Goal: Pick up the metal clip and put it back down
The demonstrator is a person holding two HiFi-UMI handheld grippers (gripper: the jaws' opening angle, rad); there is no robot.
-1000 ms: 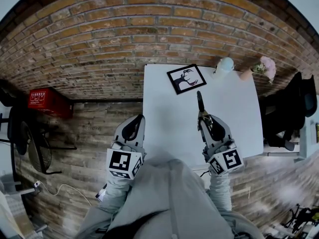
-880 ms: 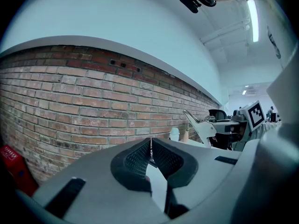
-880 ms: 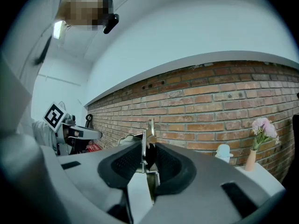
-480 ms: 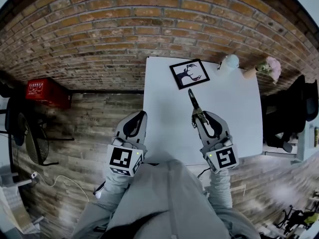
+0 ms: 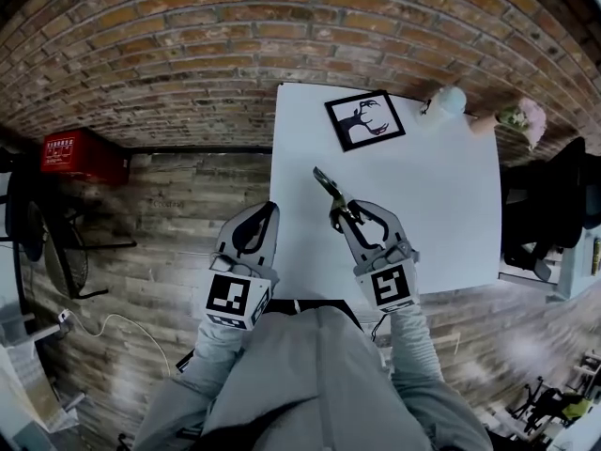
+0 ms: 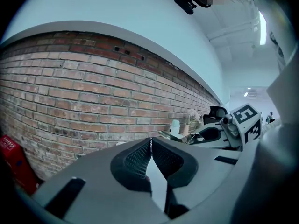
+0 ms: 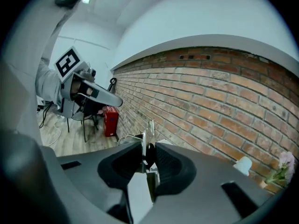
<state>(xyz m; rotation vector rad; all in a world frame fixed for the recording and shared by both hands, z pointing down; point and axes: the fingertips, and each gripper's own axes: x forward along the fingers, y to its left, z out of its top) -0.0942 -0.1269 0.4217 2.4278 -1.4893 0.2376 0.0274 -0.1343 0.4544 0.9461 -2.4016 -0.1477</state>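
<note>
Metal count: one metal clip (image 5: 328, 184), pinched in my right tongs (image 5: 340, 212). The right gripper view shows both pads pressed on its thin blade, which stands out past the tips. My left tongs (image 5: 265, 214) are the second of two; their pads are pressed together at the tips with nothing between them.

In the head view the clip sits at the centre of the frame, over the left half of the white bench (image 5: 432, 205). I cannot tell whether it touches the surface.

Other items on the bench, one of each, all along its far edge at the upper right of the frame:
- framed picture (image 5: 365, 120)
- white cup (image 5: 449, 100)
- pink flowers (image 5: 524, 117)

One red crate (image 5: 77, 155) stands on the plank floor (image 5: 178, 214) at the left, against the brick wall (image 5: 207, 54).

Only the head view shows the framed picture. The left gripper view alone shows the ceiling lights, and it shows the right tongs with their marker cube. The right gripper view shows the left tongs, the crate, the cup and the flowers.
</note>
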